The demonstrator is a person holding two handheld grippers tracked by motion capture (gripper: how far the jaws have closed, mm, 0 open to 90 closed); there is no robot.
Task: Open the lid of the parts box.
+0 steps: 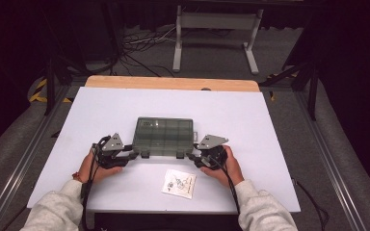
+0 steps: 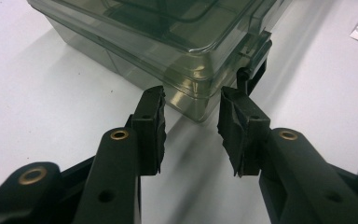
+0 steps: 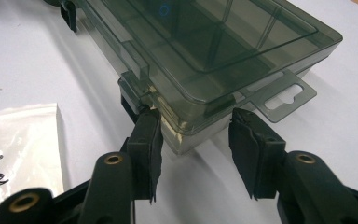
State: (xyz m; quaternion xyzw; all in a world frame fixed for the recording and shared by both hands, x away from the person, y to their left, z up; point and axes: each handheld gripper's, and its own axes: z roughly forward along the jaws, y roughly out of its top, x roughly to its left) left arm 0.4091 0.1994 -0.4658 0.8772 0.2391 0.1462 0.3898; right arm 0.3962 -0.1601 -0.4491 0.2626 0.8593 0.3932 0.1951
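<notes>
— What's in front of you?

— A white table [image 1: 101, 110], and near its front middle a smoky clear compartment box [image 1: 164, 136], lid down. Just in front of it, towards me, lies a small plastic bag [image 1: 179, 183] with printed paper inside, apart from the box.

— And your claws?

— I hold one in each hand. My left gripper [image 2: 191, 123] is at the box's near left corner, jaws spread, the corner sitting just ahead of the gap between them; one pad [image 2: 235, 128] is close by the dark front latch [image 2: 256, 70]. My right gripper [image 3: 196, 140] is at the near right corner, also released, one pad [image 3: 147, 135] close against the other latch [image 3: 130, 100], the second below the hang tab [image 3: 284, 98]. Neither grips anything.

— How far along, then?

— Barely begun, I'd judge. The lid looks closed and both latches appear fastened. I'm only lined up at the corners; undoing the latches and lifting the lid are left, and the bag is untouched.
</notes>
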